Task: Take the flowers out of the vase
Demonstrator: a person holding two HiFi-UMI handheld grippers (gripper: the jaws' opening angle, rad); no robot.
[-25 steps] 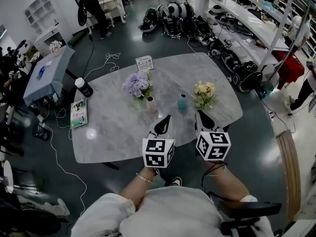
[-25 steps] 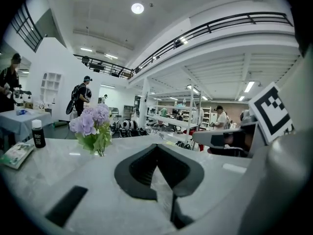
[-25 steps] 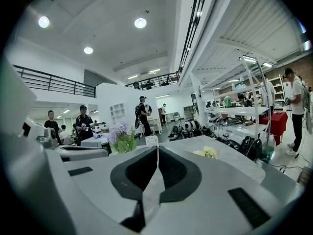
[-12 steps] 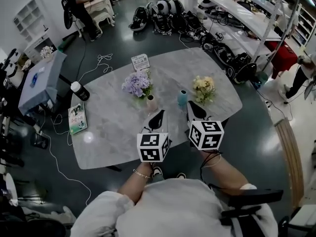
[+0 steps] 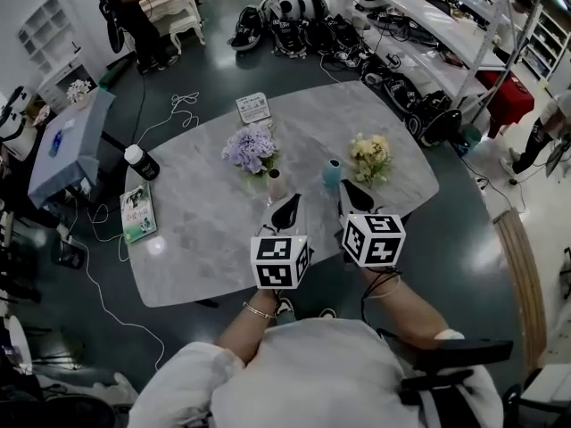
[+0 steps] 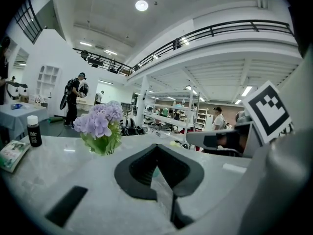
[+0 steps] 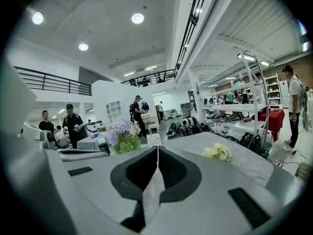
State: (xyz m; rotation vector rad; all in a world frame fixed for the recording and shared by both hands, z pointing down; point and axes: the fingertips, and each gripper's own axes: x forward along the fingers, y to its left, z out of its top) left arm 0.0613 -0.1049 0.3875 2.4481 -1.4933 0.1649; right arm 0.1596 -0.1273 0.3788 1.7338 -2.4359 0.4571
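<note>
Purple flowers [image 5: 250, 147] stand in a small pale vase [image 5: 276, 185] on the grey marble table [image 5: 196, 239]. Yellow flowers [image 5: 370, 159] lie low beside a teal vase [image 5: 332, 173]; whether their stems sit in it I cannot tell. My left gripper [image 5: 287, 210] hovers just short of the pale vase, shut and empty. My right gripper [image 5: 351, 197] is just short of the teal vase, also shut and empty. The left gripper view shows shut jaws, with the purple flowers [image 6: 100, 126] to their left. The right gripper view shows purple flowers [image 7: 123, 136] left and yellow flowers [image 7: 218, 152] right.
A black bottle with a white cap [image 5: 141, 161] and a book [image 5: 136, 212] sit at the table's left edge, a printed card [image 5: 253, 108] at its far edge. A blue-covered table [image 5: 67, 145], floor cables and shelves with bags surround it. People stand far off.
Both grippers have edged forward over the table toward the two vases, side by side. Their jaws have stayed shut and nothing has been touched.
</note>
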